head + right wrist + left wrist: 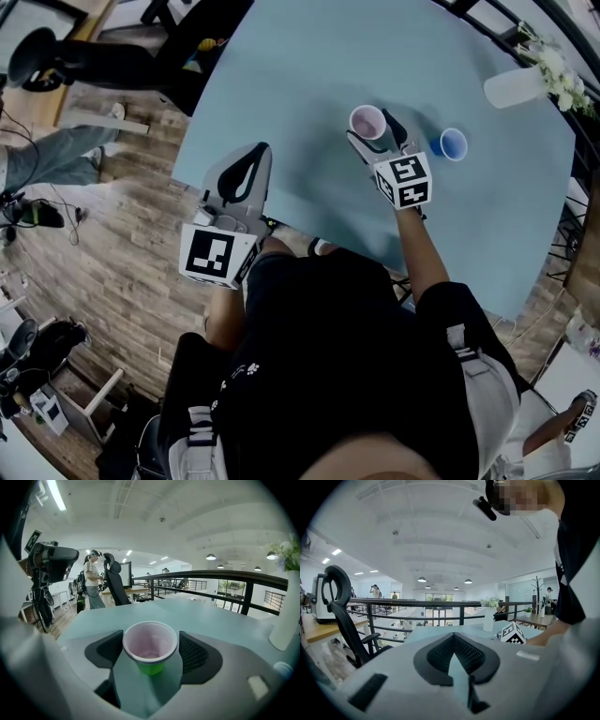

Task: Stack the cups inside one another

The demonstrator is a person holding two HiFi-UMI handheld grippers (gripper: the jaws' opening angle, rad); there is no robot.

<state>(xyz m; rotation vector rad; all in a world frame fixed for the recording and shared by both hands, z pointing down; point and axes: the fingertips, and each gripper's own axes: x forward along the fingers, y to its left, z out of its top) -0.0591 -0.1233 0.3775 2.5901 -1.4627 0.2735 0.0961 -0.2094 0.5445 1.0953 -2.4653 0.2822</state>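
Note:
A pink cup (367, 122) stands on the light blue table (309, 66), right of its middle. My right gripper (376, 131) is shut on it, one finger on each side. In the right gripper view the pads touch the rim of the pink cup (150, 645), whose lower outside looks green. A blue cup (452, 143) stands apart just to the right of that gripper. My left gripper (262, 150) hangs at the table's near left edge, shut and with nothing in it. Its fingertips (452, 637) meet at a point.
A white vase (514, 86) with flowers stands at the table's far right edge; the vase (283, 616) also shows in the right gripper view. A black railing (440, 604) runs behind the table. An office chair (342, 606) and another person's legs (47, 155) are on the wooden floor at left.

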